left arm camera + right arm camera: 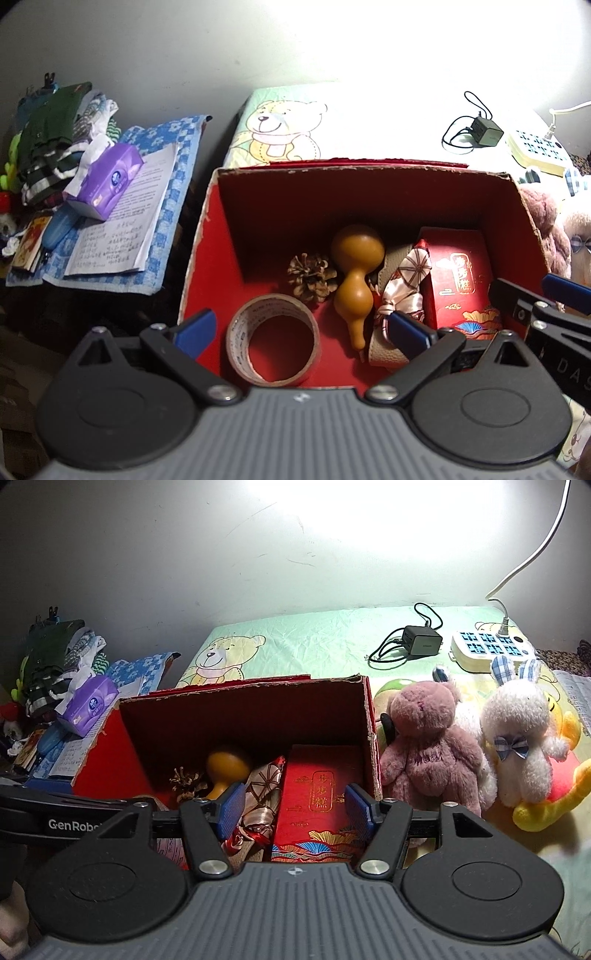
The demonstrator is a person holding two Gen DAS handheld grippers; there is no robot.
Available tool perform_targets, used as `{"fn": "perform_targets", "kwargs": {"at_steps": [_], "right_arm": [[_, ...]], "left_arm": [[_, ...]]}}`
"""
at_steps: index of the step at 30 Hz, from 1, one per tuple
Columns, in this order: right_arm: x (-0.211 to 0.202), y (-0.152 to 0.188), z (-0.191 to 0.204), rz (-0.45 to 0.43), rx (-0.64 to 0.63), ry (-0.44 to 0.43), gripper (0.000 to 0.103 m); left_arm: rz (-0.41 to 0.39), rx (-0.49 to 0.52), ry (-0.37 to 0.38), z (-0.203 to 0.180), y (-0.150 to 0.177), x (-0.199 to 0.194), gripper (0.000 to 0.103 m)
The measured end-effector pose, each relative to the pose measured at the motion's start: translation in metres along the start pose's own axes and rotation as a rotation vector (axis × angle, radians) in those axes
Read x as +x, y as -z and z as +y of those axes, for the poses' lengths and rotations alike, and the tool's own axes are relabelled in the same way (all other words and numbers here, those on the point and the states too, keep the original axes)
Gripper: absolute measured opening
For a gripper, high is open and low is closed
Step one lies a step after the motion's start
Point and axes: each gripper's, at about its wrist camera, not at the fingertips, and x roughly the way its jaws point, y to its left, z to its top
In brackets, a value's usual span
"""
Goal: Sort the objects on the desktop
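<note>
1. At the far left, a pile of folded clothes lies against the wall, and just beside it a purple tissue pack rests on some written papers, which lie on a blue patterned cloth.
2. To the right of these stands an open red box on the bed sheet that has a bear drawing.
3. Inside the box, from left to right, there are a roll of tape near the front wall, a pine cone behind it, an orange gourd lying with its thin end toward the camera, a folded patterned scarf on top of a beige leather item, and a red gift box with gold characters against the right wall.
4. The left gripper hovers over the front of the box; its jaws are wide apart and hold nothing, with the tape roll between them.
5. The right gripper is above the red gift box; its jaws are apart on both sides of it, and I cannot tell if the pads touch it.
6. Right of the box, outside it, a pink plush bear leans close to the box wall, then a white plush rabbit and a yellow plush toy.
7. Behind them on the bed lie a black charger with its cable and a white power strip.
</note>
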Motion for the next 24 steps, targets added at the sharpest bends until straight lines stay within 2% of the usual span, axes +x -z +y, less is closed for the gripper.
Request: {"fn": "perform_targets", "kwargs": {"at_steps": [8,15,21,24], "right_arm": [[-0.005,0.001,-0.014,0.002,-0.031,-0.067,0.063],[-0.014,0.005,-0.02,-0.022,-0.056,-0.136,0.063],[-0.023,0.011,-0.015,-0.036,-0.065,-0.189,0.063],[-0.028,0.016,-0.009,-0.036,-0.077,-0.194,0.063]], "left_arm": [[-0.024,-0.056,-0.069,-0.009,0.014,-0.018,0.1],[-0.012,-0.104,-0.127,-0.015,0.034,-0.028,0.1],[0.017,-0.107,-0.148,-0.012,0.051,-0.032,0.1],[0.036,-0.116,-0.134,-0.007,0.058,-0.031,0.1]]}}
